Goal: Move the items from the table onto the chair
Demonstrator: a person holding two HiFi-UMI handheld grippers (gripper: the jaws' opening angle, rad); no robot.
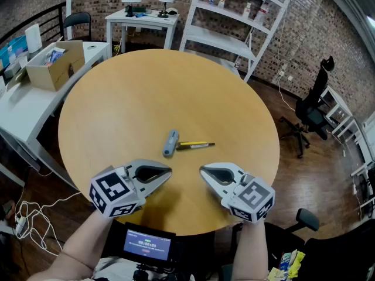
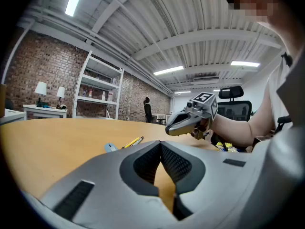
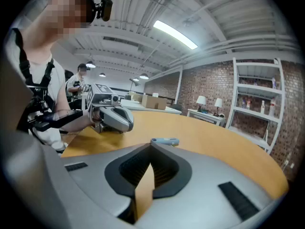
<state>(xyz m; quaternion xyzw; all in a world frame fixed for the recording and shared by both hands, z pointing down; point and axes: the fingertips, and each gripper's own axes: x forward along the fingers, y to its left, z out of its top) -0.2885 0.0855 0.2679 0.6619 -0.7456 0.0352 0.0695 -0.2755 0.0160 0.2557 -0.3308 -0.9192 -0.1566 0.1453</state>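
A blue-grey box cutter [image 1: 170, 143] and a yellow and black pen [image 1: 195, 145] lie side by side on the round wooden table [image 1: 117, 110], a little past both grippers. Near the front edge, my left gripper [image 1: 169, 172] and right gripper [image 1: 202, 170] point toward each other. Both are shut, with nothing between the jaws. In the left gripper view the pen [image 2: 132, 141] and cutter [image 2: 110, 147] lie beyond the closed tips [image 2: 160, 145], with the right gripper [image 2: 190, 120] opposite. The right gripper view shows the cutter [image 3: 165, 141] just past its tips [image 3: 151, 147].
A black office chair [image 1: 309, 115] stands on the wood floor to the right. Another chair's armrest [image 1: 307, 218] shows at the lower right. A white desk with a cardboard box [image 1: 54, 63] stands to the left. White shelves [image 1: 234, 16] and a lamp table [image 1: 140, 19] line the brick wall.
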